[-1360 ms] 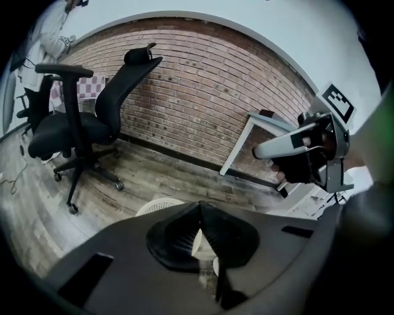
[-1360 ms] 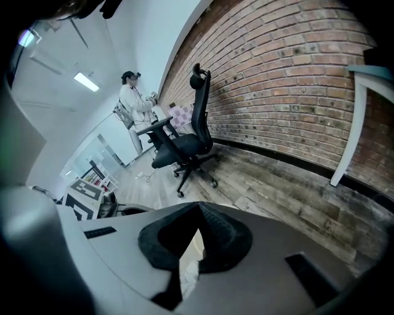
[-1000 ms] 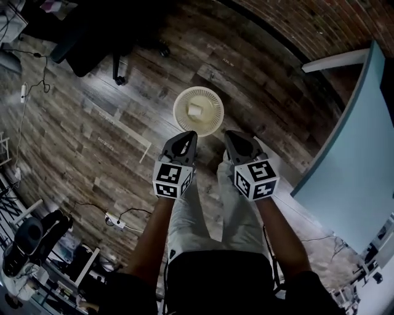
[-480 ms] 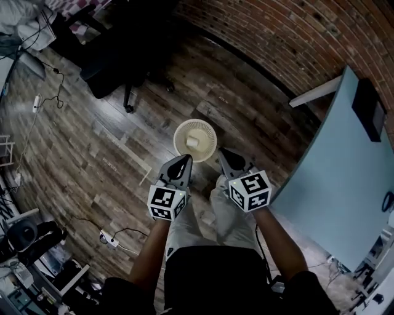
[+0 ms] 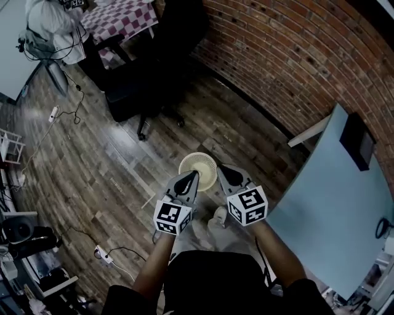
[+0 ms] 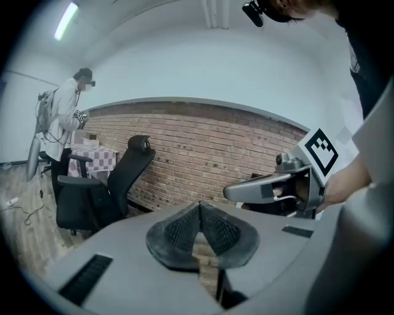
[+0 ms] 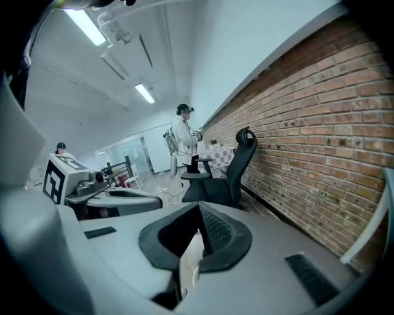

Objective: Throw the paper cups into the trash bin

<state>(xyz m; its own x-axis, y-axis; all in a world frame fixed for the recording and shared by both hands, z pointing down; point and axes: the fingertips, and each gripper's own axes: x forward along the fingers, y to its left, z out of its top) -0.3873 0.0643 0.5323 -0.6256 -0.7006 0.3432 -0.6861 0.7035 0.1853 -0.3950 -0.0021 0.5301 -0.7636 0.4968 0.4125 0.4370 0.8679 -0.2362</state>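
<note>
On the wooden floor just in front of me stands the round cream trash bin (image 5: 198, 169); the grippers hide its near side and I cannot make out what is in it. Both grippers hang side by side above its near rim. My left gripper (image 5: 190, 178) is shut, its ribbed pads (image 6: 184, 229) touching with nothing between them. My right gripper (image 5: 221, 171) is also shut and empty, its pads (image 7: 214, 231) meeting at the tip. Each gripper shows in the other's view: the right gripper (image 6: 231, 192) and the left gripper (image 7: 157, 200). No paper cup shows outside the bin.
A black office chair (image 5: 148, 92) stands beyond the bin, with a checked table (image 5: 117, 18) behind it. The brick wall (image 5: 295, 67) runs along the right, and a pale blue table (image 5: 332, 203) lies at my right. A person (image 6: 64, 117) stands far off. A power strip (image 5: 101, 253) lies at the left.
Both grippers have risen, still shut and side by side. The head view has lifted, so the bin looks smaller and more of the room shows.
</note>
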